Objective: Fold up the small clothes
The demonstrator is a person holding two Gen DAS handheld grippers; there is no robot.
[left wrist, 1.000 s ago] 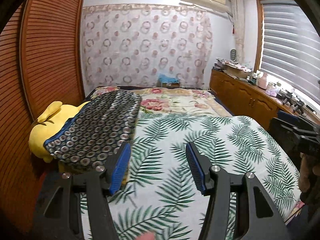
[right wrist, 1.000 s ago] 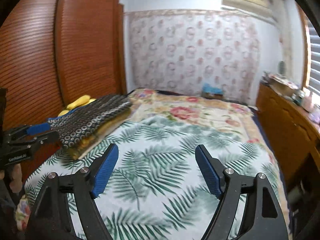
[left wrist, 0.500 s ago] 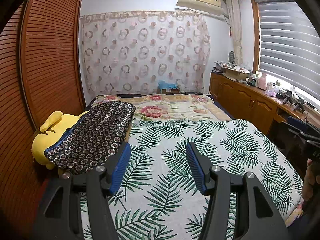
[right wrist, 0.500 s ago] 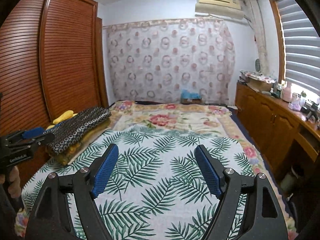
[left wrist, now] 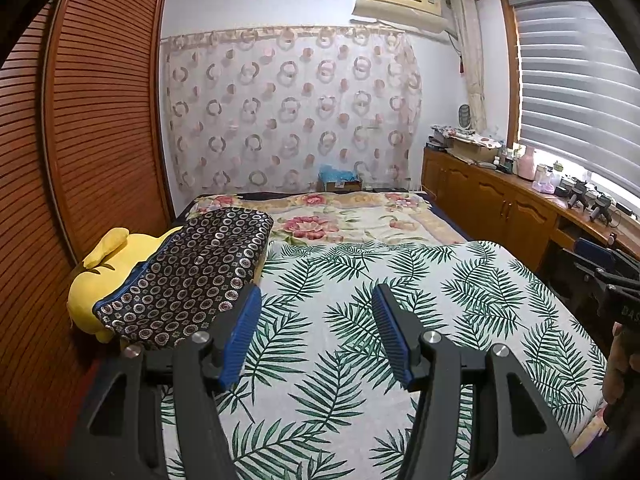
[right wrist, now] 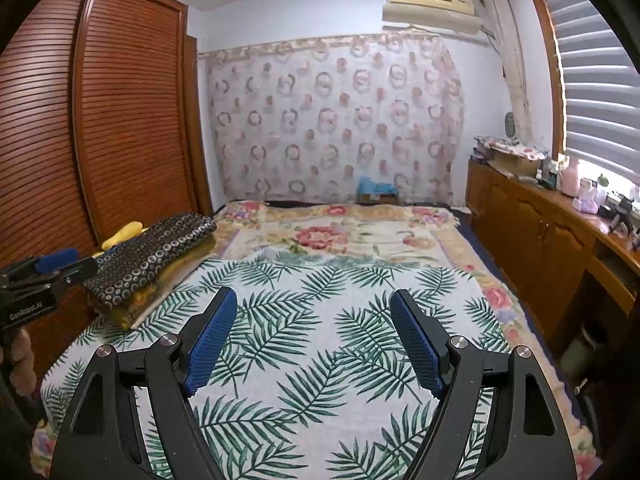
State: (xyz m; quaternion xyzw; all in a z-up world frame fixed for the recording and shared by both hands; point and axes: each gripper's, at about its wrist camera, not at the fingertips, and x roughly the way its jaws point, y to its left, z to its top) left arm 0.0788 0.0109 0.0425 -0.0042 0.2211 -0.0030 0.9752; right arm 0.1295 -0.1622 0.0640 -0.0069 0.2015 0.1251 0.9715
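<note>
Both claws hang over the bed with nothing between their pads: left gripper (left wrist: 316, 332) partly open, right gripper (right wrist: 312, 340) wider, each empty. The only garment-like item in view is the dark patterned cloth (left wrist: 188, 276), already folded flat and resting on a yellow plush toy (left wrist: 100, 280) at 10 o'clock in the left view, against the slatted wardrobe (left wrist: 100, 120); no loose small clothes show on the leaf-print sheet (right wrist: 320, 308), so I cannot tell where the next piece is. Risks, as judgement: reaching for the cloth from here, a pad could catch the plush or sheet along with it and drag the stack off the bed's left edge; the wardrobe just beside it leaves little room for a sideways approach. Each view shows the other claw at its margin, so crossing toward centre risks the 2 knocking. Open room: the sheet from 12 to 3 o'clock is bare; the wooden cabinet (right wrist: 540, 232) bounds the right side beyond a narrow aisle.
</note>
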